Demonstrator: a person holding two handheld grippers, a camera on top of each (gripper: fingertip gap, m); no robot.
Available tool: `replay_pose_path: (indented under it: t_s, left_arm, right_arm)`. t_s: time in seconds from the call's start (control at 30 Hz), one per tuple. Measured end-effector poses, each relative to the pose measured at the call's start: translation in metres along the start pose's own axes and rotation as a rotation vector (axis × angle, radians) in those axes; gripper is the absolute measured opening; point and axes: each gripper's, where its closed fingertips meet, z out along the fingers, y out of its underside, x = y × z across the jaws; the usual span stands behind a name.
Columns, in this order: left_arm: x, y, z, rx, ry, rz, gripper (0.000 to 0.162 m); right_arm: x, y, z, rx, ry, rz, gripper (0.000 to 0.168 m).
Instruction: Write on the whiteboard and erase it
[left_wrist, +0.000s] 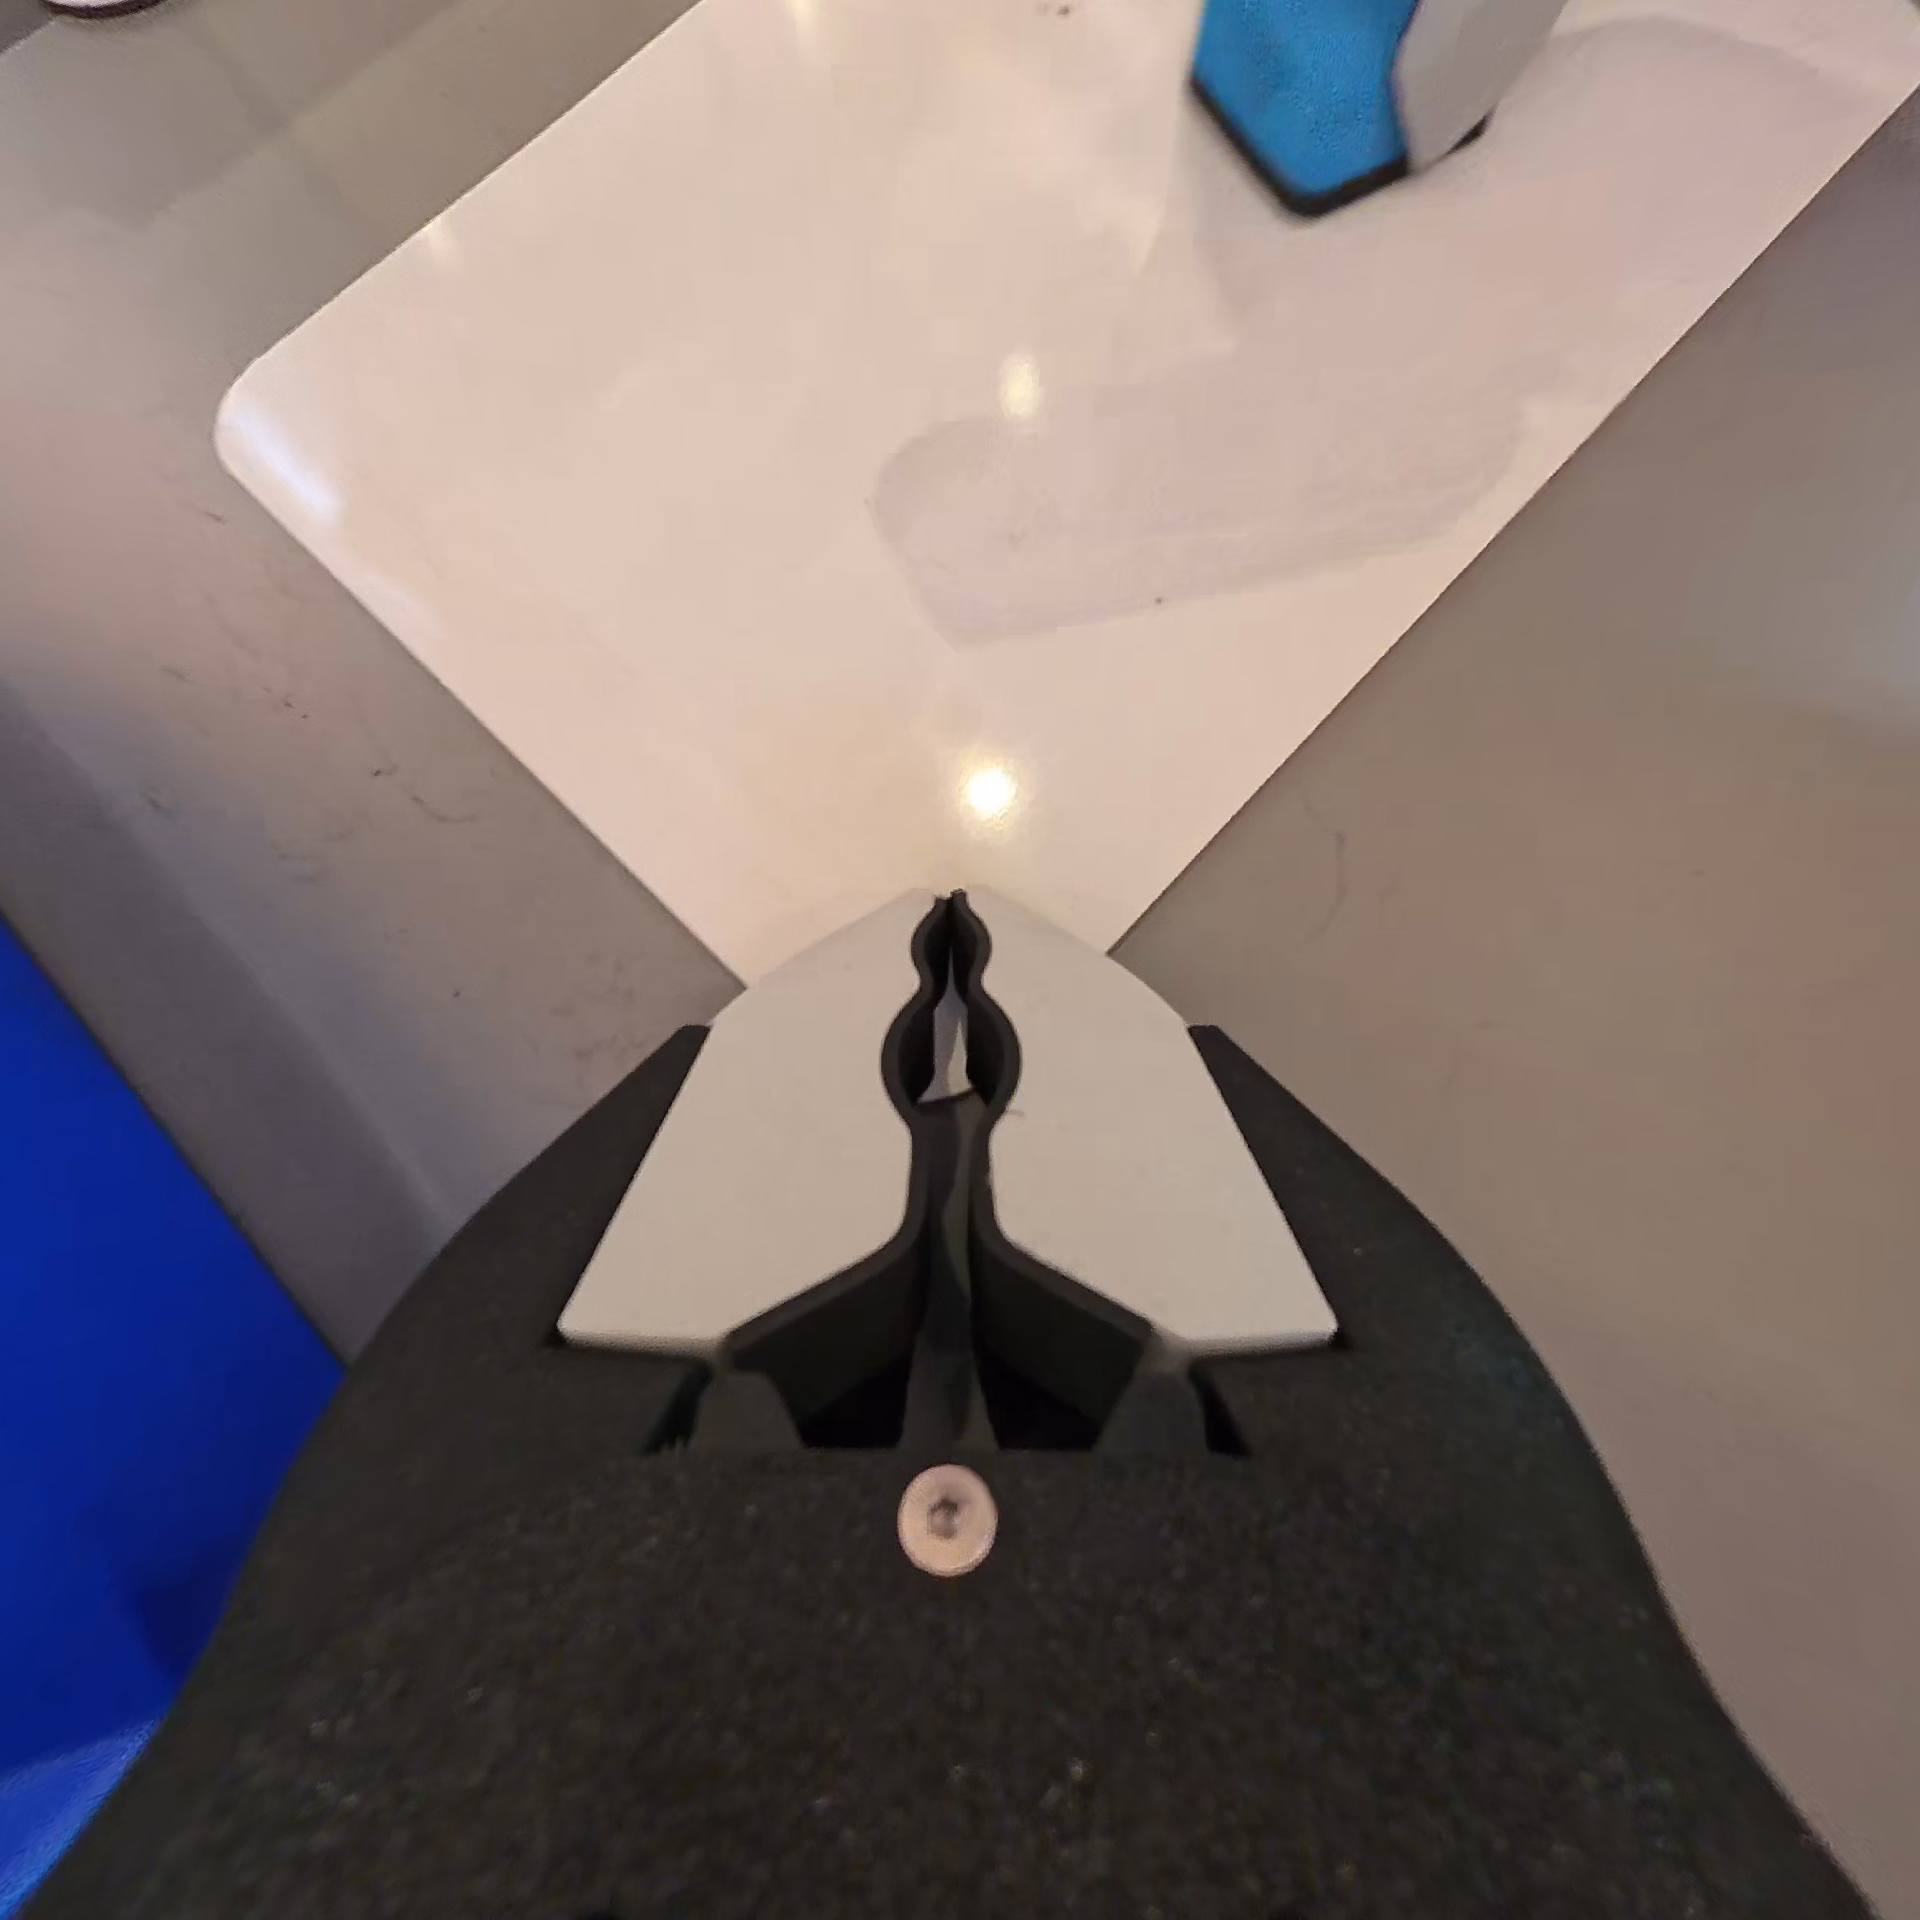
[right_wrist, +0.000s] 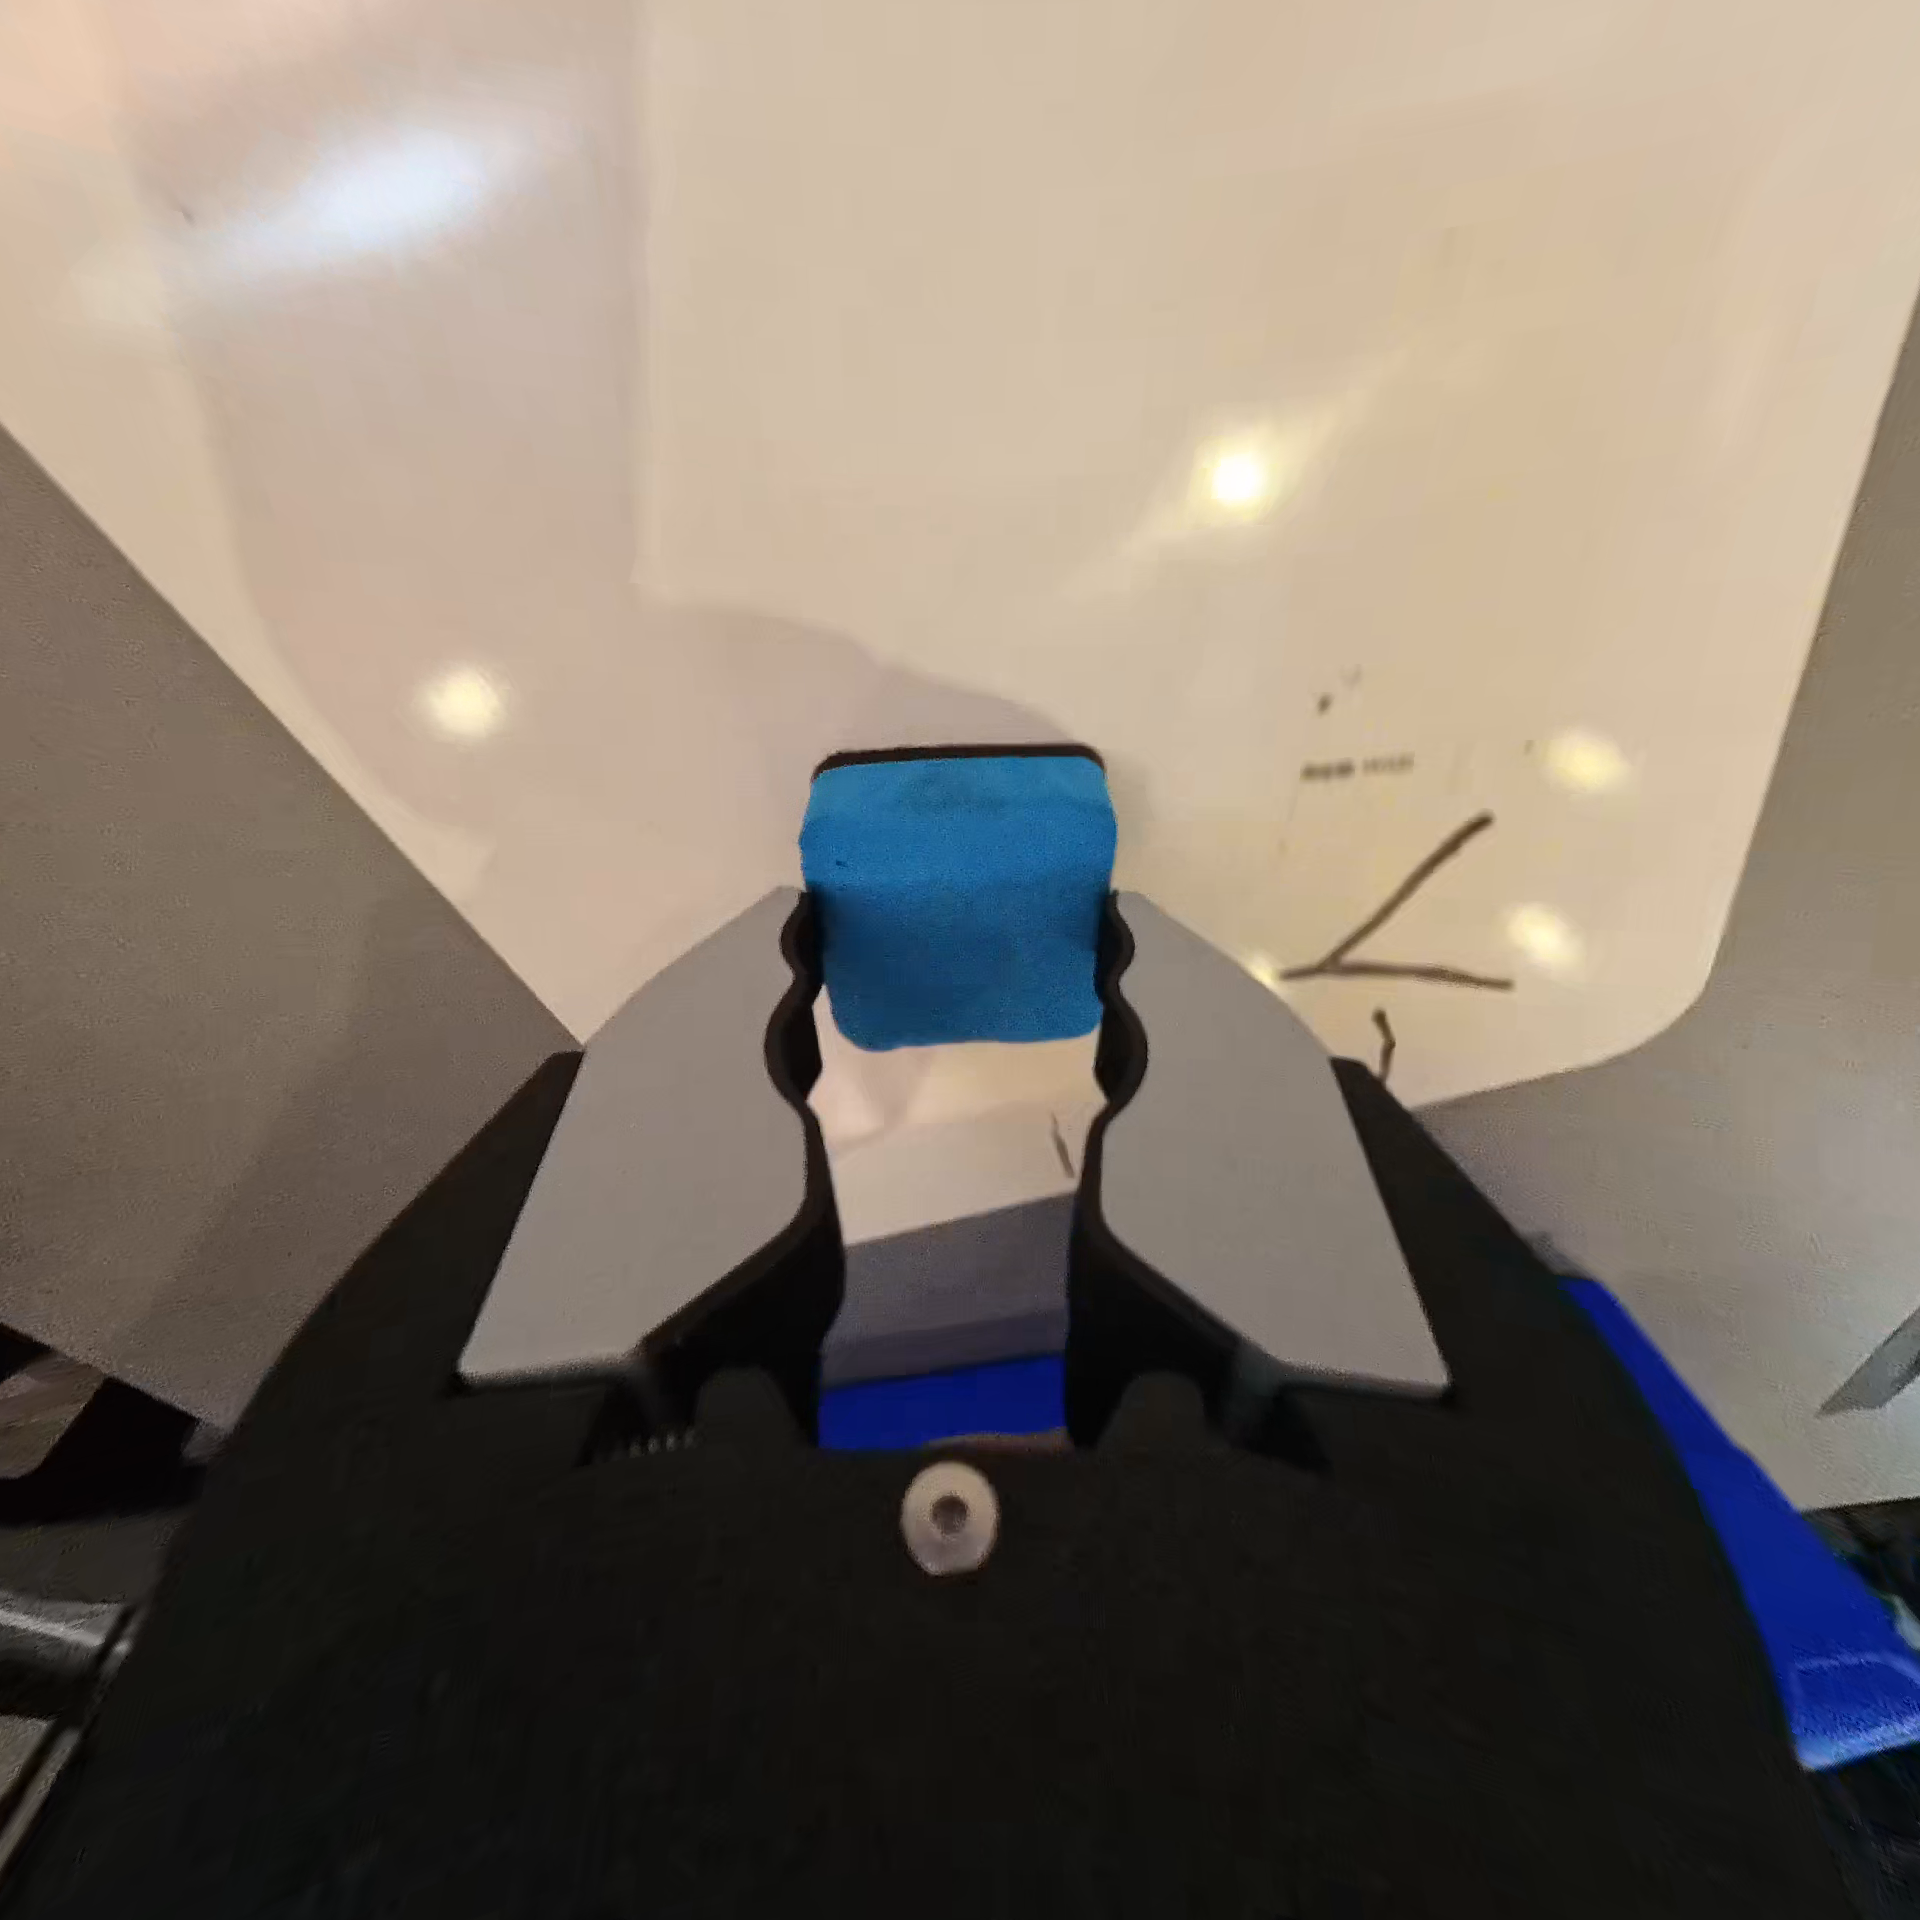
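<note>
A white whiteboard (left_wrist: 644, 436) lies flat on a grey table. My left gripper (left_wrist: 954, 902) is shut, with its tips over the board's near corner; I cannot tell whether it pinches the corner. My right gripper (right_wrist: 951, 899) is shut on a blue eraser (right_wrist: 951, 935) with a black base, held against the board. The eraser also shows at the top of the left wrist view (left_wrist: 1299, 94), standing on the board's far part. Black pen strokes (right_wrist: 1392, 935) remain on the board just right of the eraser. A faint wiped smudge (left_wrist: 1143, 499) marks the board's middle.
The grey table (left_wrist: 1558, 831) surrounds the board on all sides. Something bright blue (left_wrist: 104, 1351) lies past the table edge at lower left, and also shows in the right wrist view (right_wrist: 1766, 1507) at lower right.
</note>
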Motion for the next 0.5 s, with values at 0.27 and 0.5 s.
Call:
replay_pose_path:
  t_s: [0.27,0.5]
  left_arm:
    - [0.0,0.0,-0.001,0.003,0.011,-0.009,0.0]
    - [0.0,0.0,0.0,-0.001,0.007,-0.003,0.0]
  right_arm:
    - [0.019,0.078,0.01,-0.071,-0.033,0.137,0.051]
    - [0.001,0.025,0.006,-0.066,-0.012,0.031,0.05]
